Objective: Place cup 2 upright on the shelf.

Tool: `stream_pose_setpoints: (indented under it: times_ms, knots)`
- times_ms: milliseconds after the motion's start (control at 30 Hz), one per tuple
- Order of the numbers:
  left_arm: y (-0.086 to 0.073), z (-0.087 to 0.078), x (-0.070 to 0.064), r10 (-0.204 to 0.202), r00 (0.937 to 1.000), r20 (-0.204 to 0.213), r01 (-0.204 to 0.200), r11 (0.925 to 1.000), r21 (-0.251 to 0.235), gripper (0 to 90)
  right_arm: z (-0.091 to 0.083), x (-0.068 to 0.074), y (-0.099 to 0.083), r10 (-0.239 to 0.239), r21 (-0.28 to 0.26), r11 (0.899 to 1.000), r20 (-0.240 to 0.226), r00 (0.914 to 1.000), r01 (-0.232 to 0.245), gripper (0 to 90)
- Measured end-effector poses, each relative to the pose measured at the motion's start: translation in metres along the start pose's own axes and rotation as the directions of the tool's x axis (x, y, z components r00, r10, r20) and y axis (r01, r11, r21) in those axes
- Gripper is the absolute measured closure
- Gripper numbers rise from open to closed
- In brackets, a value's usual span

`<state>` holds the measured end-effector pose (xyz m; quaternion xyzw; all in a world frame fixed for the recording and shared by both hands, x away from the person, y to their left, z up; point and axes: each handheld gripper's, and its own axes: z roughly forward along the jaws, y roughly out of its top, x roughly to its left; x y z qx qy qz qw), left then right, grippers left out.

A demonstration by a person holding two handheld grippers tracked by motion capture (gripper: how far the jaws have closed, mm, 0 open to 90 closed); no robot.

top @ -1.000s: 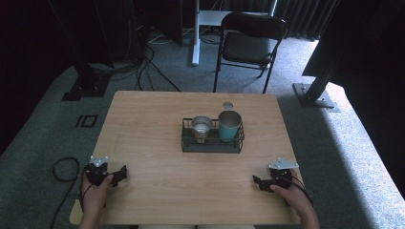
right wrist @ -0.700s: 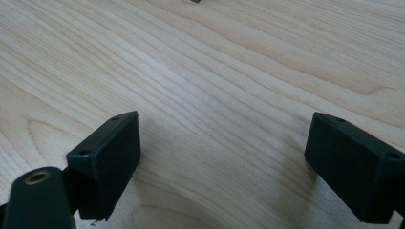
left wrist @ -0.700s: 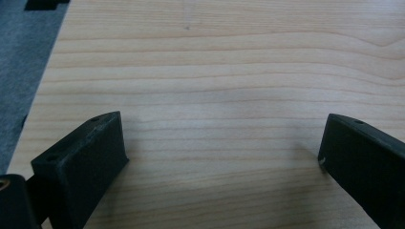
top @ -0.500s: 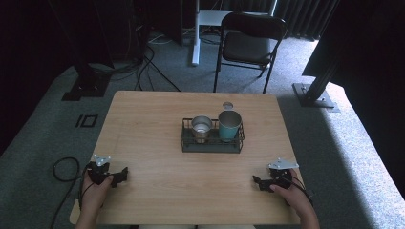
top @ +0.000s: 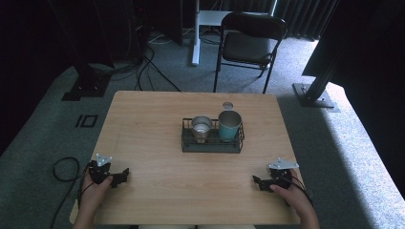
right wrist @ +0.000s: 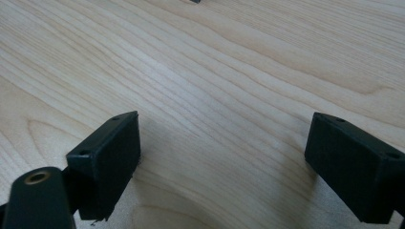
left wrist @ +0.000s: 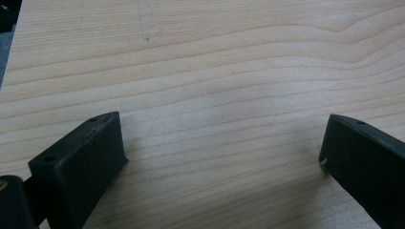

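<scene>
My left gripper (top: 120, 175) and right gripper (top: 258, 181) rest on the counter (top: 143, 124), jaws spread wide and empty. Well ahead, between them, the wire basket (top: 212, 143) keeps the steel cup (top: 201, 128) and teal cup (top: 229, 125) upright together, ready for me to reach.

I've got both forearms coming in from the bottom edge, one gripper per hand. L gripper (top: 120, 175) sits low at the near-left corner of the table (top: 157, 114), held by my L hand (top: 95, 191), jaws wide apart w/ nothing between them. R gripper (top: 258, 182) sits low near the near-right edge, R hand (top: 291, 195) wrapped behind it, jaws likewise spread wide, nothing gripped. Both point inward, well apart from each other.
</scene>
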<state>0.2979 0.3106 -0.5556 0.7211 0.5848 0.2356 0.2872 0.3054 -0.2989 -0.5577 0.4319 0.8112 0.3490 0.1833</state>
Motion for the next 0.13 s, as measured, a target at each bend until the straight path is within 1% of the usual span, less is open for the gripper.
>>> stream_pose_setpoints:
  times_ms: [133]
  knots:
    - [0.0, 0.0, 0.0, 0.0, 1.0, 0.0, 0.0, 1.0, 0.0, 2.0, 0.0, 0.0, 0.0, 0.0, 0.0, 1.0, 0.0, 1.0, 0.0, 11.4]
